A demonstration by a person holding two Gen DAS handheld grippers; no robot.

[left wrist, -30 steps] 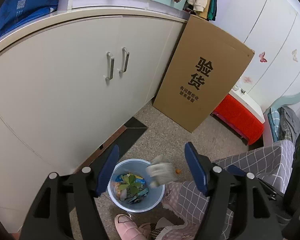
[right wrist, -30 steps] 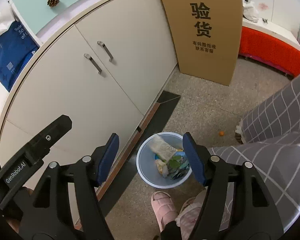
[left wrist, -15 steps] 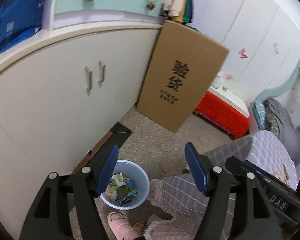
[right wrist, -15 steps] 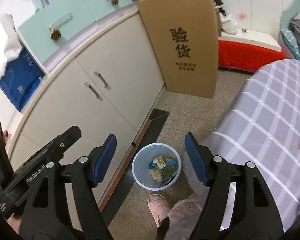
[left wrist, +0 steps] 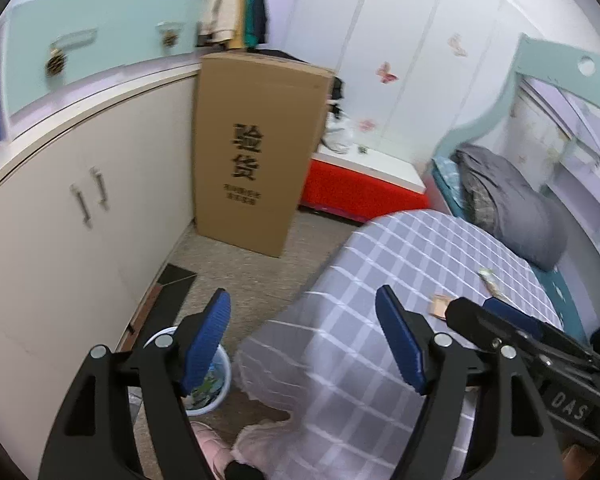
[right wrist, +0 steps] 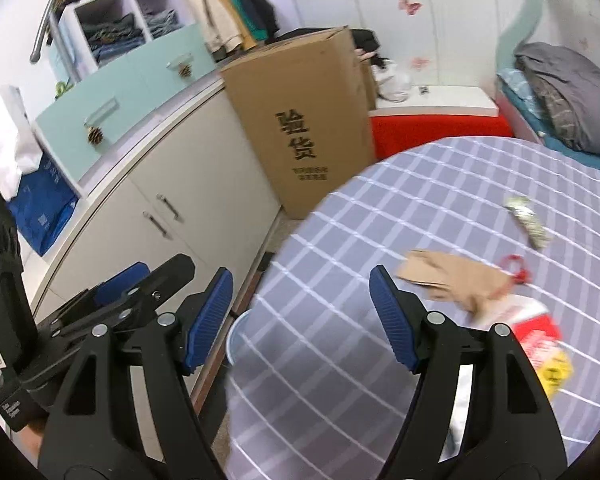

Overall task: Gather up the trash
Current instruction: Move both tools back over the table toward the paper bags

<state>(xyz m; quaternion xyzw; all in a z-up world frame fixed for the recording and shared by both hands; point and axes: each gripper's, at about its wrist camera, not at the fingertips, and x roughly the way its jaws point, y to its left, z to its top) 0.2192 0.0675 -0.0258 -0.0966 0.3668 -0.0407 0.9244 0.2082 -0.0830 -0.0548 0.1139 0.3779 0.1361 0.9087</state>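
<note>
Left wrist view: left gripper (left wrist: 302, 344), fingers spread, holding nothing. Blue bin (left wrist: 216, 380) on the floor beside the cabinet (left wrist: 60, 240), wrappers inside. Checked tabletop (left wrist: 380, 280) carries a brown scrap (left wrist: 440, 306) and a wrapper (left wrist: 490, 280) at its far edge.

Right wrist view: right gripper (right wrist: 300, 316), fingers spread, empty, over the tabletop. Brown paper bag (right wrist: 452, 276), silver wrapper (right wrist: 528, 222), red scrap (right wrist: 518, 268) and red-and-yellow packet (right wrist: 540, 340) lie uncollected. Bin rim (right wrist: 236, 336) shows below the table edge.

Status: partly done; several pieces left.
</note>
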